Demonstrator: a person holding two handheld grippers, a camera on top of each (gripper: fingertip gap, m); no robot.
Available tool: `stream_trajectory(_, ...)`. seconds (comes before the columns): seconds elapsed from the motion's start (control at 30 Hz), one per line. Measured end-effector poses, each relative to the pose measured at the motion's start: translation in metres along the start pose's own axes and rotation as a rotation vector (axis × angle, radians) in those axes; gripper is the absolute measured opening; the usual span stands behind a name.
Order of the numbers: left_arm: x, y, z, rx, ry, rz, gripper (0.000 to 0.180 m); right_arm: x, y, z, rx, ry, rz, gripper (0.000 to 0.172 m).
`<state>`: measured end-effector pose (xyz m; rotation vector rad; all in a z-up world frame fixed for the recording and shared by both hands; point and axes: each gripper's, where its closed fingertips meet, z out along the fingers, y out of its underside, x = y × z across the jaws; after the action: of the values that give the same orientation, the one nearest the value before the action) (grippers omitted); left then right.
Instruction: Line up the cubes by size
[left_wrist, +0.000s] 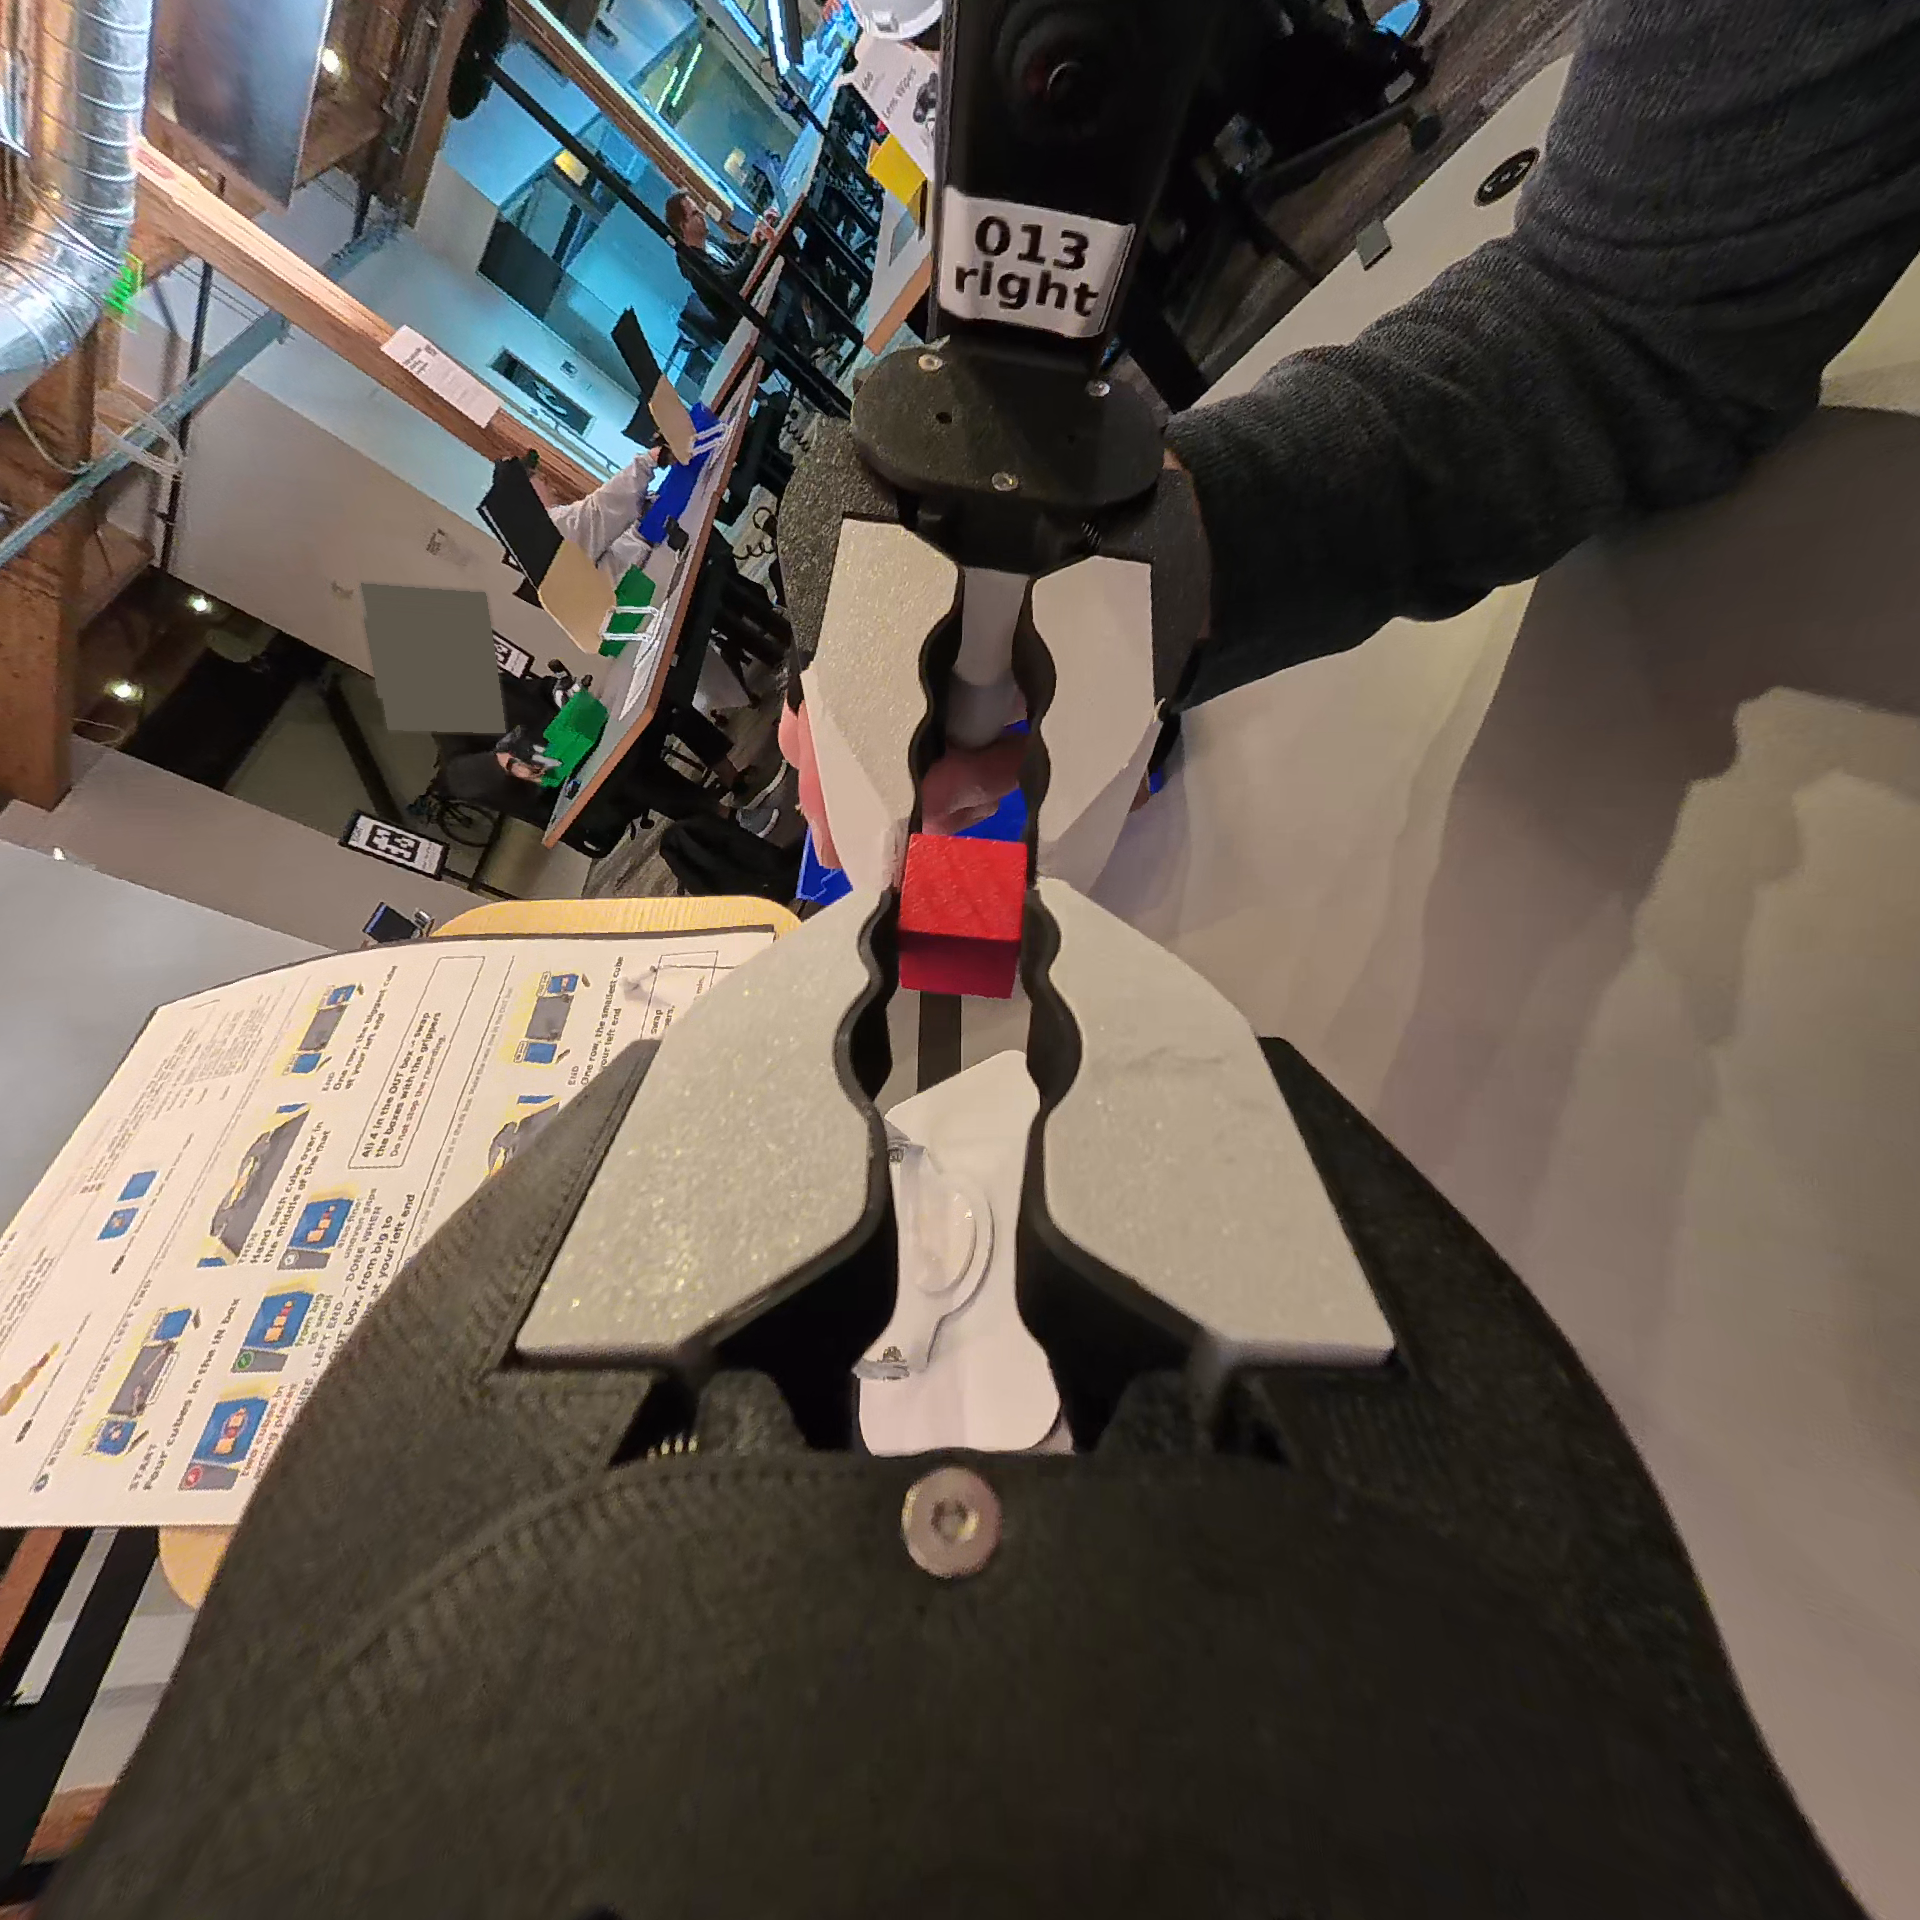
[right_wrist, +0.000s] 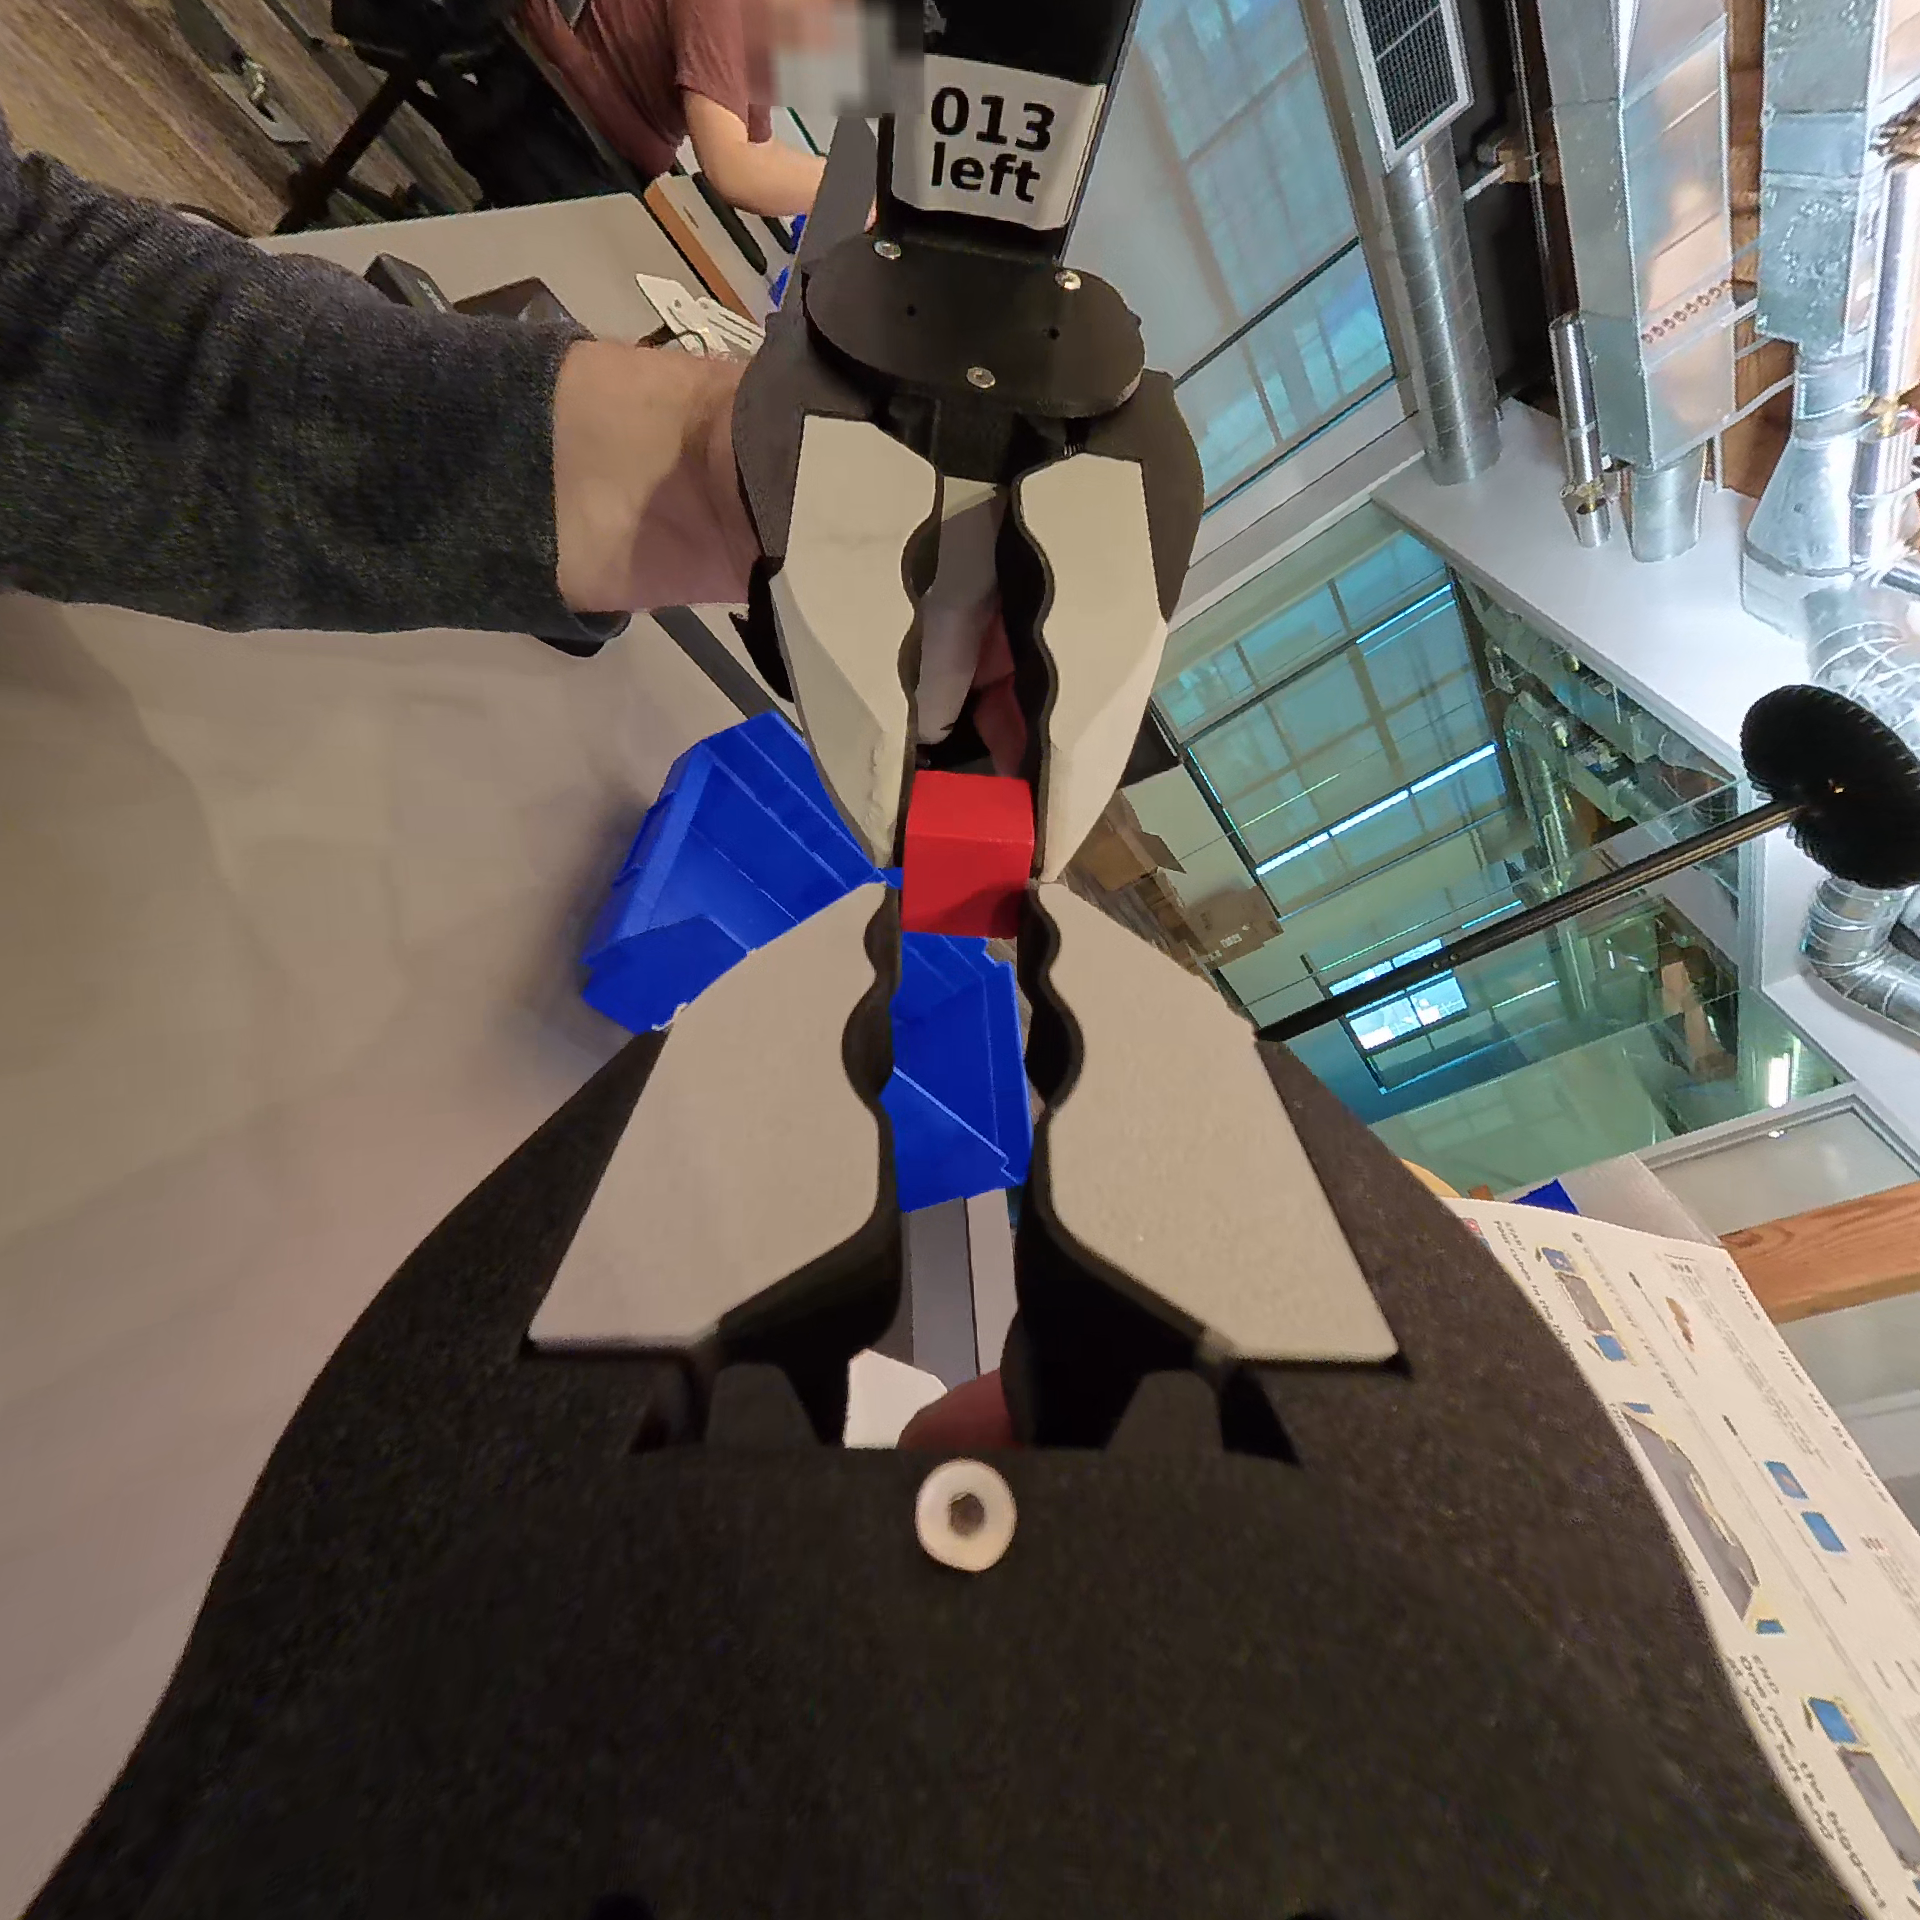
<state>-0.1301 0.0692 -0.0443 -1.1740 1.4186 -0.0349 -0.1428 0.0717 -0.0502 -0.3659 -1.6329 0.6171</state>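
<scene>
Looks like an open-plan lab or workshop space

Exposed silver ducting (right_wrist: 1621, 260), wooden beams (left_wrist: 312, 301), long shared workbenches (left_wrist: 665, 623), big glass partitions (right_wrist: 1340, 748).

One red cube (left_wrist: 961, 906); two blue bins (right_wrist: 717, 894); one instruction sheet (left_wrist: 312, 1195)

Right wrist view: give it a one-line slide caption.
Both grippers, right and left, meet tip to tip on one red cube above a blue bin.

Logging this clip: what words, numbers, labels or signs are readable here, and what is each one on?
I name the bearers only and do not quote their wording.
White label on the right hand-held gripper: large, legible.
White label on the left hand-held gripper: large, legible.
Printed instruction sheet: mostly too small.
Black-and-white marker sign: pattern only, too small.
</scene>
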Motion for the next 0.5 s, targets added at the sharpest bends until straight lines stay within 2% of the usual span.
stream_trajectory(0.5, 0.0019, -0.0054, 0.0004, 0.015, 0.004, 0.010, 0.021, -0.0007, -0.0006, 0.0007, -0.026, 0.002, -0.022, 0.021)
